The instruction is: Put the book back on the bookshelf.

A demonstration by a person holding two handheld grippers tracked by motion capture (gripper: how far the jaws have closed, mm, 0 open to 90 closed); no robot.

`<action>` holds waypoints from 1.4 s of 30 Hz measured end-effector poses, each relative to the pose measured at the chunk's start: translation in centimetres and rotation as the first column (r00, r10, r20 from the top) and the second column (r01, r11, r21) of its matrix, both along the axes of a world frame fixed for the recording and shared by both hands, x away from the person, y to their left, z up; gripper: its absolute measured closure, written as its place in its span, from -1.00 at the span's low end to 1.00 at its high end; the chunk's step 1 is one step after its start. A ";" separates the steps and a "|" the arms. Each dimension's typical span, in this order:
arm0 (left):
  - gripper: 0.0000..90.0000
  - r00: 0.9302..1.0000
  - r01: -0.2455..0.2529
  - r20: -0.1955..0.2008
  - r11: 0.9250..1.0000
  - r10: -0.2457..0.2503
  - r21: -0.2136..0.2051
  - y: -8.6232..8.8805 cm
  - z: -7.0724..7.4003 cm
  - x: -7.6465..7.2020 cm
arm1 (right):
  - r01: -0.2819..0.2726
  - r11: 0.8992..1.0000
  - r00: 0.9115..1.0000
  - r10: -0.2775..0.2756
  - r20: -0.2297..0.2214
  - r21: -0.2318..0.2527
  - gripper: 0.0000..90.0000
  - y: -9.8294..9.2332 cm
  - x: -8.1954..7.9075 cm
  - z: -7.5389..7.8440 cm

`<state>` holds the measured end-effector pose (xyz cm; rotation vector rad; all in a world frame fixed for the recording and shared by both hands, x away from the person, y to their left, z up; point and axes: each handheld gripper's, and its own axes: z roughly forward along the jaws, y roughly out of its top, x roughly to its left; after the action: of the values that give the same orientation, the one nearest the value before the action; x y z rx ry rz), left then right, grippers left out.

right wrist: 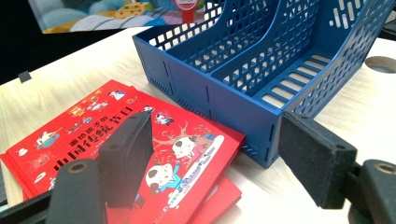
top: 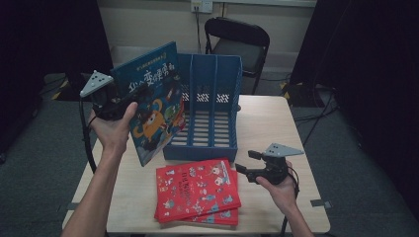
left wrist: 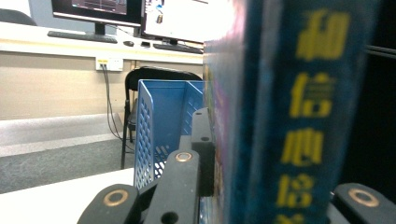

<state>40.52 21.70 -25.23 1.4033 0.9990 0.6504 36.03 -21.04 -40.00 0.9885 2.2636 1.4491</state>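
My left gripper is shut on the edge of a blue picture book and holds it upright and tilted, off the table, just left of the blue three-slot file rack. In the left gripper view the book's spine stands close up between the jaws, one black finger pressed to its cover. Two red picture books lie stacked flat in front of the rack. My right gripper rests open at their right edge, nothing between its pads; the red books and rack lie ahead.
A light wooden table carries everything; its right half is bare, with a round cable hole. A black folding chair stands behind the table. Dark curtains hang at both sides. Cables trail on the grey floor.
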 end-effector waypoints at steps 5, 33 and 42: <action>0.85 1.000 -0.015 0.012 1.000 0.015 0.006 -0.7 -0.3 1.2 | -0.002 1.000 1.000 0.002 -0.002 0.000 -0.41 0.0 0.0 0.0; 0.85 0.993 -0.102 0.070 0.994 0.100 0.031 -4.5 -2.1 6.3 | -0.027 0.999 0.999 0.026 -0.034 -0.018 -0.41 0.1 0.0 -1.0; 0.85 0.989 -0.138 0.054 0.989 0.136 0.053 -5.5 -3.2 7.8 | -0.028 1.000 0.998 0.028 -0.048 -0.003 -0.40 -0.1 0.2 -1.2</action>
<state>48.36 16.19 -28.41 1.3691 1.0501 0.8178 36.18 -21.09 -41.17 1.0049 2.3214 1.4471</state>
